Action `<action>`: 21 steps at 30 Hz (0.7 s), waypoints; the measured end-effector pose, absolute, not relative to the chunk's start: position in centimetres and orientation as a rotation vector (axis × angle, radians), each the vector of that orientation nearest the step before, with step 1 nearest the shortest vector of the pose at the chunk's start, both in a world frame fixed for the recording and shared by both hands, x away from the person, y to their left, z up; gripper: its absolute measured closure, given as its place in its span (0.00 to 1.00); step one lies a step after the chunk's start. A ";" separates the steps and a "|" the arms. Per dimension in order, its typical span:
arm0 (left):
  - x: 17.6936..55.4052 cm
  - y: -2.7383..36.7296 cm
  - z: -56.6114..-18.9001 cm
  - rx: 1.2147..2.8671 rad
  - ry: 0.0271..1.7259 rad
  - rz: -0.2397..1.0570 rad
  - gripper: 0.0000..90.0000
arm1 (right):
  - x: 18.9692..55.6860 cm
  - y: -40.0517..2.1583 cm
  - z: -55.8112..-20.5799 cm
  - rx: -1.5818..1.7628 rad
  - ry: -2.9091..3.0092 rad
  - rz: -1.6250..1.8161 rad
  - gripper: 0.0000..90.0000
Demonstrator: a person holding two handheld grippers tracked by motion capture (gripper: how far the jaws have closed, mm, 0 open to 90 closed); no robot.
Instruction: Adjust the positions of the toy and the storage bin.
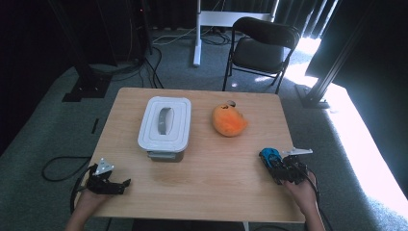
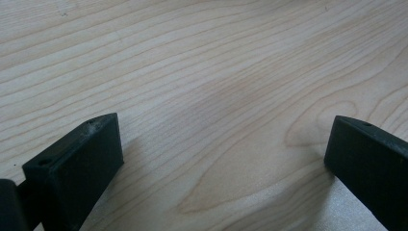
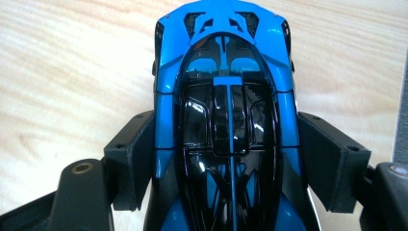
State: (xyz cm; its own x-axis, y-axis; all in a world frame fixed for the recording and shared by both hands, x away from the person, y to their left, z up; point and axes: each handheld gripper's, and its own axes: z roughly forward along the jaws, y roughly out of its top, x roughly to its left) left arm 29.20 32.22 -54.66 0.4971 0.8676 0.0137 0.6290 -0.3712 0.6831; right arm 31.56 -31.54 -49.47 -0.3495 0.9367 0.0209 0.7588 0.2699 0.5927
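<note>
A light wooden table [image 1: 202,192] with clear grain stands on grey-green carpet in a dim room hung with dark curtains. Beyond its far edge a black folding chair [image 1: 262,48] faces the table, next to a white stand leg [image 1: 197,33], and black cables trail over the floor on the left. Bright daylight falls across the carpet to the right.

Near the far left part of the table sits a white lidded storage box [image 1: 165,126], its lid on and its grey handle lying flat in the lid's recess; what is inside cannot be told. To its right, well apart and toward the far edge, lies an orange plush toy [image 1: 229,120].

By the right edge of the table, toward the near corner, the right gripper [image 1: 275,163] holds a blue and black toy car [image 3: 226,120]. In the right gripper view, the pads press on both flanks of the car, whose nose points away from the hand, over the wood.

At the near left corner, the left gripper [image 1: 126,183] rests low, its jaws standing wide apart with bare table between them.
</note>
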 end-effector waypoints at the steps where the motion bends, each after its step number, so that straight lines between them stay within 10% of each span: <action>1: 29.2 32.2 -54.7 2.123 1.224 0.499 0.00 | 30.5 -31.6 -49.5 1.532 2.209 0.735 0.30; 21: 29.2 32.2 -54.7 2.126 1.223 0.499 0.00 | 28.9 -32.6 -52.5 1.580 2.209 0.650 0.30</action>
